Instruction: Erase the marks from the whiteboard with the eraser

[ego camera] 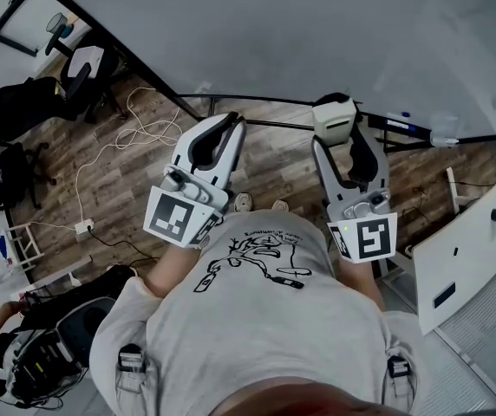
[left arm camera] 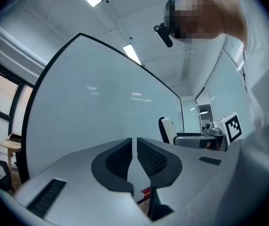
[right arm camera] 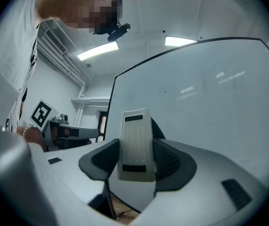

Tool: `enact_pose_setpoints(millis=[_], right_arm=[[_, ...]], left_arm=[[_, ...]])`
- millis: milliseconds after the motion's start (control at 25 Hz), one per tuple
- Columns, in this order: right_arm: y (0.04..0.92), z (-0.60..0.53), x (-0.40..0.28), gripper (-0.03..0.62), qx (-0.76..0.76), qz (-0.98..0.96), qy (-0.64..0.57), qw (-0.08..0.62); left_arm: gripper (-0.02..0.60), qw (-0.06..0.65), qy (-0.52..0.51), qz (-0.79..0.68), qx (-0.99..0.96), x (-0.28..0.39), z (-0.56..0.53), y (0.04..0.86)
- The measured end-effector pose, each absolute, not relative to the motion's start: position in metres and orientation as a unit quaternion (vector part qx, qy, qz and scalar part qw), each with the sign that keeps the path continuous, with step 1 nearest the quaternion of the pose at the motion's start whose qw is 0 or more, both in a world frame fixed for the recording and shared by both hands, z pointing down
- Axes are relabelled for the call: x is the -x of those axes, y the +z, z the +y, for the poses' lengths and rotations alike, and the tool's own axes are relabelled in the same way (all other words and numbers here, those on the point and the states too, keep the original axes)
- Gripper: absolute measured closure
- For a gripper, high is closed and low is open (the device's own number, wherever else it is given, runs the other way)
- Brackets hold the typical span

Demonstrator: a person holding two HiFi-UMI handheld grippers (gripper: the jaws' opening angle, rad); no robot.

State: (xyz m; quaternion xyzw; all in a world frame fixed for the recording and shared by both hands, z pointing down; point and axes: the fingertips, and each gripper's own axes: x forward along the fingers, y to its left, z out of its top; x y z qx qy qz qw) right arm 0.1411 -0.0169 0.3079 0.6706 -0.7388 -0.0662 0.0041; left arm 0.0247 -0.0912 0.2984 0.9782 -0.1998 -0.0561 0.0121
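A large whiteboard [ego camera: 317, 33] stands in front of me, and its surface shows no marks in any view. My right gripper [ego camera: 342, 137] is shut on a white eraser [ego camera: 333, 118], held upright a short way off the board's lower edge. In the right gripper view the eraser [right arm camera: 135, 145] fills the gap between the dark pads [right arm camera: 167, 160], with the board [right arm camera: 205, 107] behind it. My left gripper [ego camera: 225, 133] is shut with nothing in it, beside the right one. Its pads [left arm camera: 149, 157] nearly touch in the left gripper view, facing the whiteboard [left arm camera: 101, 112].
A marker tray [ego camera: 413, 130] runs along the board's bottom edge at the right. A white cabinet [ego camera: 469, 250] stands at the right. Cables [ego camera: 127, 146] lie on the wooden floor, with office chairs [ego camera: 75, 72] at the left and a seated person [ego camera: 5, 354] at lower left.
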Motion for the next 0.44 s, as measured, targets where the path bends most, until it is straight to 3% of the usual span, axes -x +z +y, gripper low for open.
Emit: enact_pose_setpoints(millis=[440], right_arm=[[0.306, -0.0143, -0.1317, 0.356, -0.667, -0.742, -0.068, 0.005]], left_arm=[[0.537, 0.013, -0.062, -0.2, -0.978, -0.0173, -0.0859, 0.2965]])
